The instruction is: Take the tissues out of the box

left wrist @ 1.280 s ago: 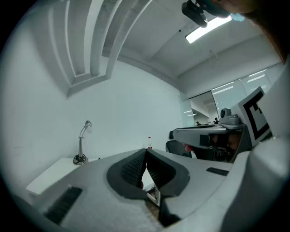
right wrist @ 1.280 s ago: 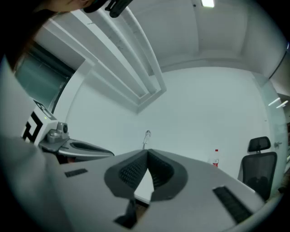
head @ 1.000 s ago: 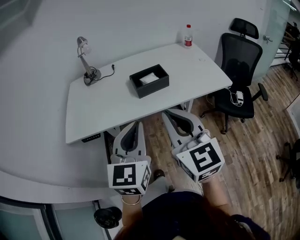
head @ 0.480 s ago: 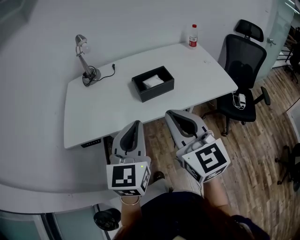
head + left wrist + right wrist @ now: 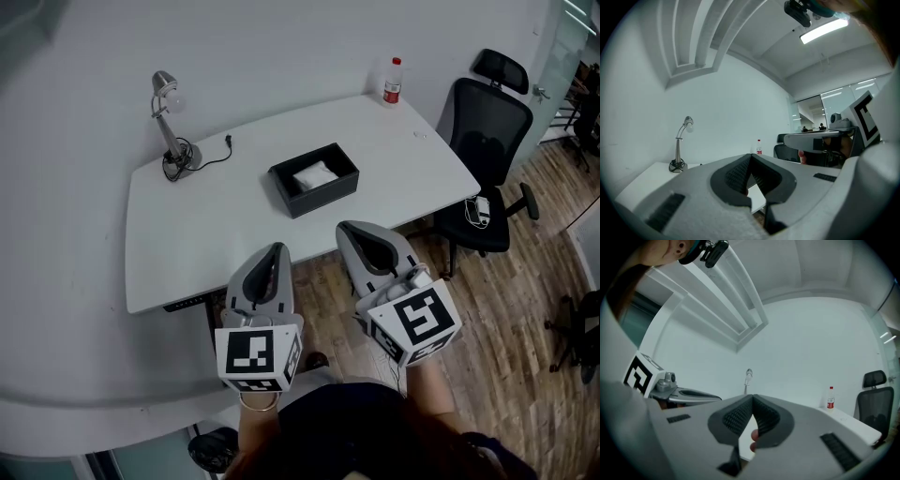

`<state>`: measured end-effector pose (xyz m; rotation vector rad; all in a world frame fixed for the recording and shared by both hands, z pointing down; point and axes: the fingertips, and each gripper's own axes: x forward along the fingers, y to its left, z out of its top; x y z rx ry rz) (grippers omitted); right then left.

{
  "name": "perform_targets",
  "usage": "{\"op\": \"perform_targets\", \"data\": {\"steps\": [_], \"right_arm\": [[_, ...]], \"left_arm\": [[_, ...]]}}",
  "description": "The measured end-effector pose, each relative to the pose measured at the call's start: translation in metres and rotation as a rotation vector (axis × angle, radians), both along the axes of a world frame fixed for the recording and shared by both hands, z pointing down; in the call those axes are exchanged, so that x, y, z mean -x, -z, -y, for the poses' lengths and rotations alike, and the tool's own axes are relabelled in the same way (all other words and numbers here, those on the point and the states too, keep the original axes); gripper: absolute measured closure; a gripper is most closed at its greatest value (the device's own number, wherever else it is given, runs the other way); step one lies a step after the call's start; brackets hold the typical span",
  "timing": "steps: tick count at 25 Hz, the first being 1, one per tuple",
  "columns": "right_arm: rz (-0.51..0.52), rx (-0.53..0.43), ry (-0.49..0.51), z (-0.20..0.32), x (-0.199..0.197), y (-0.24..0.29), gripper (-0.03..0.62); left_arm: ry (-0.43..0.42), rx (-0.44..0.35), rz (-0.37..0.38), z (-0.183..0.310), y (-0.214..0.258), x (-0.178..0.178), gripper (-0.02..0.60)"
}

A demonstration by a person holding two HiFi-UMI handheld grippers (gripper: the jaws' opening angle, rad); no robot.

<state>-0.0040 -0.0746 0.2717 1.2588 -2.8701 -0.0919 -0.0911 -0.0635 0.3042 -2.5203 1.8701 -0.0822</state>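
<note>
The left claw and right claw are both staying pinched tight — gripping nothing — near the counter's front edge. Well ahead, the box is sitting mid-counter, with tissues lying inside it.

No lettering is legible; the label on the bottle is too small.
</note>
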Motion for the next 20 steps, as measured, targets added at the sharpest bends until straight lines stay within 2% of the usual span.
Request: {"op": "perform_targets", "data": {"steps": [11, 20], "right_arm": [[-0.044, 0.039, -0.071, 0.022, 0.016, -0.005, 0.574], [-0.067, 0.036, -0.072, 0.029, 0.020, -0.008, 0.548]], "left_arm": [[-0.085, 0.001, -0.006, 0.020, -0.003, 0.012, 0.557], [-0.115, -0.009, -0.015, 0.029, -0.001, 0.014, 0.557]]}}
